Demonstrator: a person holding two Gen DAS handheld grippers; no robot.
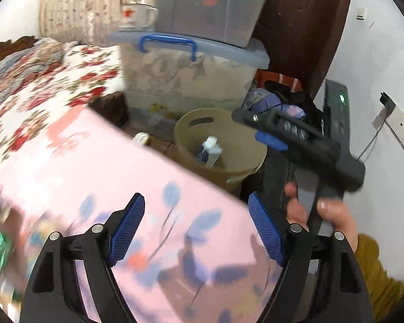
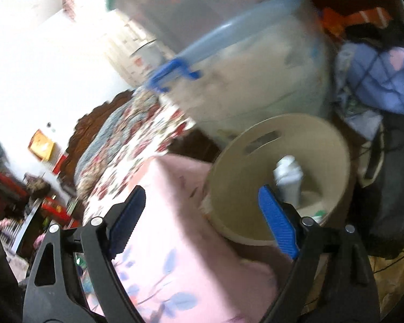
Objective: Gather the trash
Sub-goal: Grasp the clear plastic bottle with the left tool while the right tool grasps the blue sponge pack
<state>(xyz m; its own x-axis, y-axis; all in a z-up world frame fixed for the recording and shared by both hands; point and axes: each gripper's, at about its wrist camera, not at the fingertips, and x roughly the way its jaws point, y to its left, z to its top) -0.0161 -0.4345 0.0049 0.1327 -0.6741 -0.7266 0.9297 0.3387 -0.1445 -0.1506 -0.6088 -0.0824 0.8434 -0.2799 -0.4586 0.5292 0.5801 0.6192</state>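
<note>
A tan round trash bin [image 1: 237, 156] stands on the floor beside the pink-covered table [image 1: 121, 183]. White trash pieces [image 1: 211, 149] lie inside it. The bin also shows in the right wrist view [image 2: 331, 145], with a white crumpled piece [image 2: 288, 177] inside. My left gripper [image 1: 196, 228] is open and empty above the pink cloth. My right gripper [image 2: 202, 215] is open and empty, close to the bin's rim; it also shows in the left wrist view [image 1: 256, 127], held by a hand over the bin.
Stacked clear storage boxes with a blue handle [image 1: 167, 44] stand behind the bin. A floral bed [image 1: 40, 80] lies to the left. A pile of clothes and bags [image 2: 377, 86] sits right of the bin. A small white object [image 1: 142, 137] lies on the floor.
</note>
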